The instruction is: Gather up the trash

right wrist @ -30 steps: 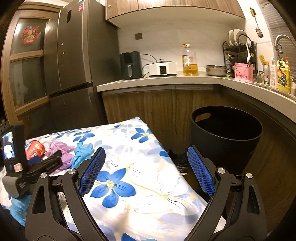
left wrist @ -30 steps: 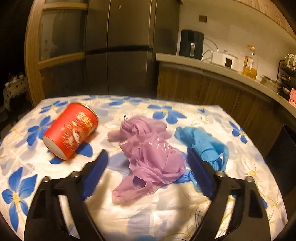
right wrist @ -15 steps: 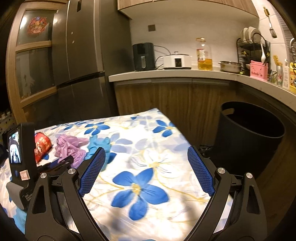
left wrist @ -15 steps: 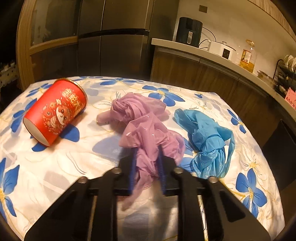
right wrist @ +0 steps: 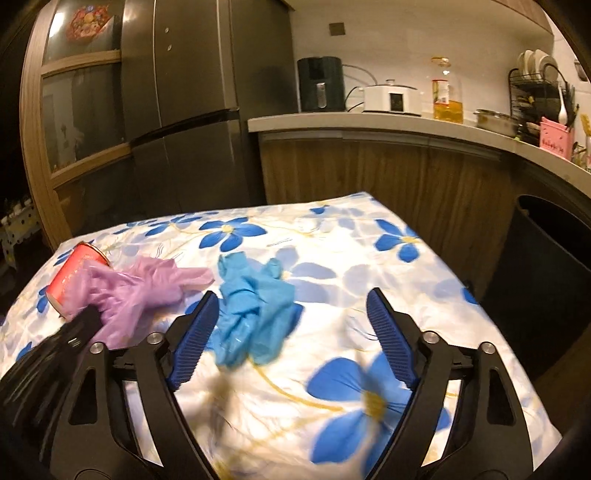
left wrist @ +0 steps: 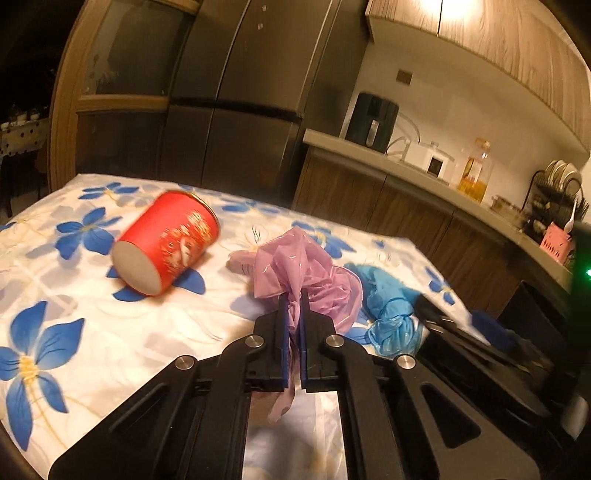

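At the left of the left wrist view a red cup (left wrist: 168, 243) lies on its side on the floral tablecloth (left wrist: 55, 295). At center, the left gripper (left wrist: 294, 302) pinches the purple bag (left wrist: 306, 273). Right of it lies the blue bag (left wrist: 388, 306), which the right gripper (right wrist: 291, 314) frames with its jaws wide apart.

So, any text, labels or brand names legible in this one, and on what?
Nothing can be read for certain.
Red cup: gold print, too blurred.
Oil bottle: label too small.
Pink holder: red marks, illegible.
Cabinet door decoration: a picture, no words made out.
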Demonstrator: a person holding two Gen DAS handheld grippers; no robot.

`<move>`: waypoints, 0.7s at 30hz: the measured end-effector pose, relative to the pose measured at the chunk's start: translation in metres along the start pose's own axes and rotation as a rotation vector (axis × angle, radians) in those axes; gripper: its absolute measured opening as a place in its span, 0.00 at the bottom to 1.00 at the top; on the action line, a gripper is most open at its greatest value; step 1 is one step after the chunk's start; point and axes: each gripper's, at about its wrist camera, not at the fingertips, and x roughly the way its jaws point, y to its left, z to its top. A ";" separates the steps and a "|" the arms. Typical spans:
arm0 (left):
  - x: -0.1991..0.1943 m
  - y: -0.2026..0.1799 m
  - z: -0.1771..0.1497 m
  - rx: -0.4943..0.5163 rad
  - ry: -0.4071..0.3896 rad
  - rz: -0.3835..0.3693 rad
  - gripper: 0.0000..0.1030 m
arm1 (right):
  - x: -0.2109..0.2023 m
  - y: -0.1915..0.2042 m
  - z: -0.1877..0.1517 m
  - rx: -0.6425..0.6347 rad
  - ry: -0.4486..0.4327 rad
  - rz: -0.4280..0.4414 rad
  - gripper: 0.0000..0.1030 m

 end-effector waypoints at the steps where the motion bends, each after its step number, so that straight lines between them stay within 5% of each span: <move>1: -0.003 0.004 0.001 -0.004 -0.008 -0.005 0.04 | 0.005 0.002 0.000 0.000 0.013 0.002 0.68; 12: -0.017 0.015 -0.002 -0.025 -0.021 -0.032 0.04 | 0.019 0.012 -0.006 -0.019 0.055 0.030 0.12; 21: -0.031 0.018 -0.003 -0.025 -0.012 -0.007 0.03 | -0.023 -0.001 -0.004 -0.002 -0.015 0.056 0.04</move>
